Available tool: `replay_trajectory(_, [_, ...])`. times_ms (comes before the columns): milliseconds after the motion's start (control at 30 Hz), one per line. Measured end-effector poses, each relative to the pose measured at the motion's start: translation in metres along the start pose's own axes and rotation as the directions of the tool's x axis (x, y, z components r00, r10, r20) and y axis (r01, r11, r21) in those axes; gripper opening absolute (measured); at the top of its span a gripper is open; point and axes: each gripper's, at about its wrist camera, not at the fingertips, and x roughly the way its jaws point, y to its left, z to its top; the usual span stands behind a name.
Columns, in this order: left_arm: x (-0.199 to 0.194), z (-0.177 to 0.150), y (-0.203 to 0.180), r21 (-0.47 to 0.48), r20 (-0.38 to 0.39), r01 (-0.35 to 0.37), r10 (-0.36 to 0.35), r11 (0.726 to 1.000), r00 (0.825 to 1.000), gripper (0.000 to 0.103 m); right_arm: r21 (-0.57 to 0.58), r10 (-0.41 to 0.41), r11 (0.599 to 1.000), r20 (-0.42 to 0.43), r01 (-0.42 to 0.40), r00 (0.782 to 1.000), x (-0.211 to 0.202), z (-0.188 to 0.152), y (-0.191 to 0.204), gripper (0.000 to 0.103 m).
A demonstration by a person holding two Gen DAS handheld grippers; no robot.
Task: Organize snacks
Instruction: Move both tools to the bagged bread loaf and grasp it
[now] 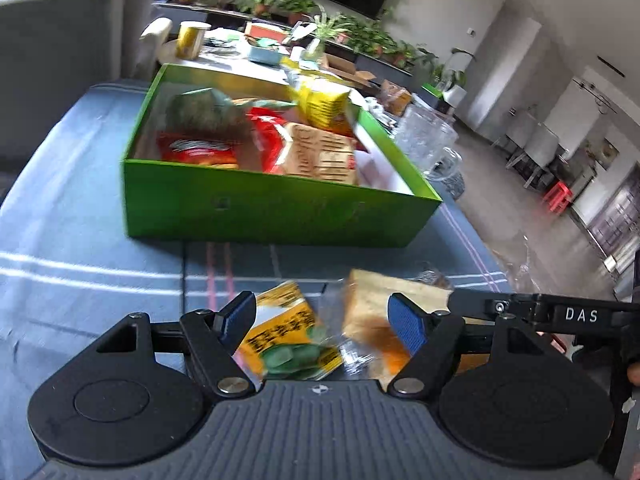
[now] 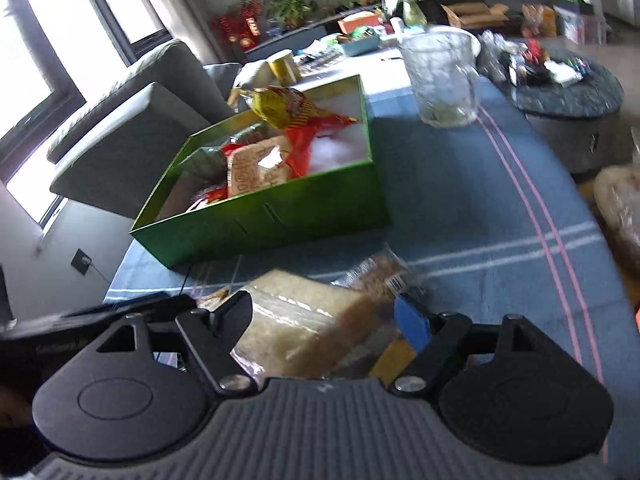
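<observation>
Two tools in view, one per hand. Left tool (image 1: 322,322): jaws spread, released, nothing pinched; a yellow snack packet (image 1: 286,334) lies on the surface (image 1: 80,240) between its fingers, untouched as far as I can tell. Right tool (image 2: 324,322): jaws also apart, released; a tan bread pack (image 2: 304,320) sits between the fingers, contact unclear because of blur. One more clear-wrapped snack (image 2: 384,276) lies just beyond the bread pack. So three loose snacks near the tools, all on the blue striped cloth. One green box (image 1: 276,216), open top, sits farther in, holding about five packets: one dark green bag (image 1: 204,114), two red ones, one beige, and one yellow bag (image 1: 320,104) leaning over the far rim. One glass jug (image 2: 444,80) stands right of the box and apart from it. One gold can (image 1: 192,40) far behind. Bare cloth left of the box and a wide bare strip to its right, up to the surface's right edge. Narrow open gap between box front wall and the loose snacks.
</observation>
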Motion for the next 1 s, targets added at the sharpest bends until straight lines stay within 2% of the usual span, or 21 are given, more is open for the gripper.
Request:
replay_trajectory(100, [-0.009, -0.001, 0.009, -0.037, 0.015, -0.005, 0.005, 0.999, 1.0, 0.07, 0.026, -0.001, 1.0, -0.016, 0.001, 1.0, 0.003, -0.005, 0.0, 0.079])
replay_trajectory(233, [-0.022, -0.004, 0.021, -0.066, 0.048, -0.037, 0.04, 0.997, 0.998, 0.07, 0.05, 0.099, 0.994, -0.044, -0.096, 0.994, 0.002, -0.012, 0.009, 0.079])
replay_trajectory(467, [-0.051, -0.006, 0.051, -0.136, 0.114, -0.087, 0.102, 0.987, 0.988, 0.07, -0.036, 0.193, 0.98, -0.051, -0.195, 0.98, -0.001, -0.019, 0.056, 0.079])
replay_trajectory(567, [-0.056, -0.007, 0.062, -0.163, 0.121, -0.103, 0.123, 0.981, 0.985, 0.071, -0.083, 0.257, 0.961, -0.073, -0.263, 0.964, -0.004, -0.024, 0.076, 0.079])
replay_trajectory(667, [-0.059, -0.009, 0.069, -0.182, 0.122, -0.105, 0.128, 0.978, 0.984, 0.071, -0.117, 0.33, 0.931, -0.138, -0.346, 0.934, -0.003, -0.031, 0.093, 0.079])
replay_trajectory(767, [-0.061, -0.012, 0.073, -0.188, 0.119, -0.102, 0.126, 0.977, 0.985, 0.071, -0.173, 0.348, 0.908, -0.2, -0.382, 0.916, -0.001, -0.039, 0.106, 0.079])
replay_trajectory(900, [-0.061, -0.014, 0.075, -0.188, 0.115, -0.103, 0.126, 0.977, 0.985, 0.071, -0.22, 0.316, 0.908, -0.2, -0.356, 0.928, -0.004, -0.042, 0.107, 0.079])
replay_trajectory(1000, [-0.06, -0.015, 0.075, -0.191, 0.106, -0.101, 0.123, 0.976, 0.987, 0.071, -0.154, 0.282, 0.941, -0.14, -0.302, 0.949, -0.004, -0.031, 0.09, 0.079])
